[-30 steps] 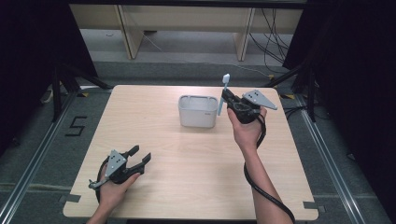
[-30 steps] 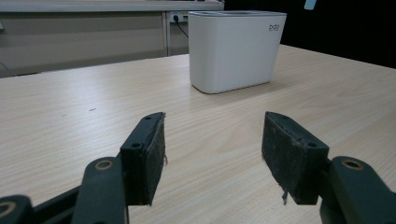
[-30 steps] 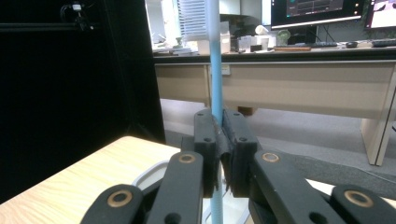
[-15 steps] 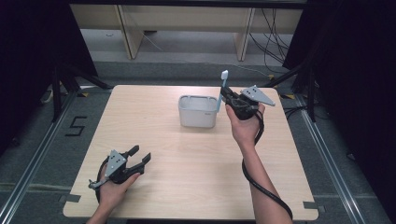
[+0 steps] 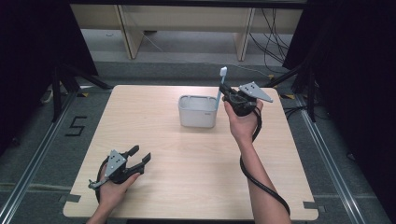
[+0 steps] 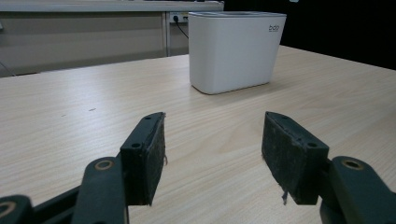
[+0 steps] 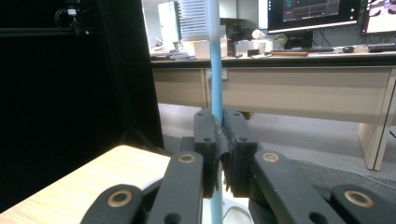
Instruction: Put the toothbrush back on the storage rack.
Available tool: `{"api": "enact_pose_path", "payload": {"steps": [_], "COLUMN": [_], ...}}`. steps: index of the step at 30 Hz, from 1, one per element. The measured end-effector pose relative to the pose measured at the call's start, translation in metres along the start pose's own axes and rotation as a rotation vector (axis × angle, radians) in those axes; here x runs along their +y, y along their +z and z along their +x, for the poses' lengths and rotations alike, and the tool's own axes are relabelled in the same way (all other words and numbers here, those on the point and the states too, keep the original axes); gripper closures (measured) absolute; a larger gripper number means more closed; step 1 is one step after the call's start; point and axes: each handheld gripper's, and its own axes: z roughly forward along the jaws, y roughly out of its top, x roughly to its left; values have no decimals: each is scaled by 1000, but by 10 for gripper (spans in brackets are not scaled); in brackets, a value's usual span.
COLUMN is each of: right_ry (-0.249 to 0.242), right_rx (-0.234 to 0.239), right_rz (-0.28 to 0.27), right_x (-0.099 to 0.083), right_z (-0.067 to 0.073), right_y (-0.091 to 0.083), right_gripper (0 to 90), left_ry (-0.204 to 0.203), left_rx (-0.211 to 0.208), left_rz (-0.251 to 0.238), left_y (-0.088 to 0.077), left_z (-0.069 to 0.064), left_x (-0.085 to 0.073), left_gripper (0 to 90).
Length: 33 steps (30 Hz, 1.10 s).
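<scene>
R gripper point(image 5: 226, 95) has its jaws pinched on the blue handle of a toothbrush point(image 5: 220, 87), held upright w/ the white bristle head on top. In the right gripper view the jaws clamp the handle point(image 7: 216, 70) about mid-length, and the lower end runs down past them toward a white rim below. In the high view the brush sits right at the 3 o'clock edge of the white holder point(image 5: 197, 111), which stands on the table point(image 5: 187, 154) slightly toward 12 o'clock from centre.

L gripper point(image 5: 135, 158) rests near the table's 7 o'clock corner, jaws spread w/ nothing between; left gripper view shows both pads point(image 6: 148, 154) apart and the holder point(image 6: 236, 49) well ahead at 12 o'clock.

Step in hand, as I read it: seating the brush in the holder, or lifting it out. Can't tell which, nor if the tip is inside the rim.

Next move, if placing: keep handle vertical, line tip over the opening, lower straight, then spread jaws only once the brush is supported. Holder is light-looking, so a sideways nudge could shift it; L gripper could brace it if req'd.
</scene>
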Motion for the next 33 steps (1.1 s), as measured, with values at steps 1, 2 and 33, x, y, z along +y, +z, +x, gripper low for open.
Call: {"api": "enact_pose_path", "payload": {"steps": [1, 2, 33], "right_ry": [4, -5, -10], "right_rx": [7, 3, -31], "right_rz": [4, 2, 9], "right_x": [0, 1, -1], "right_z": [0, -1, -7], "right_y": [1, 2, 22], "right_gripper": [855, 855, 854], "left_ry": [0, 0, -3], "left_rx": [0, 0, 4], "left_rz": [0, -1, 14], "left_y": [0, 0, -2], "left_z": [0, 0, 0], "left_x": [0, 0, 1], "left_gripper": [392, 392, 392]}}
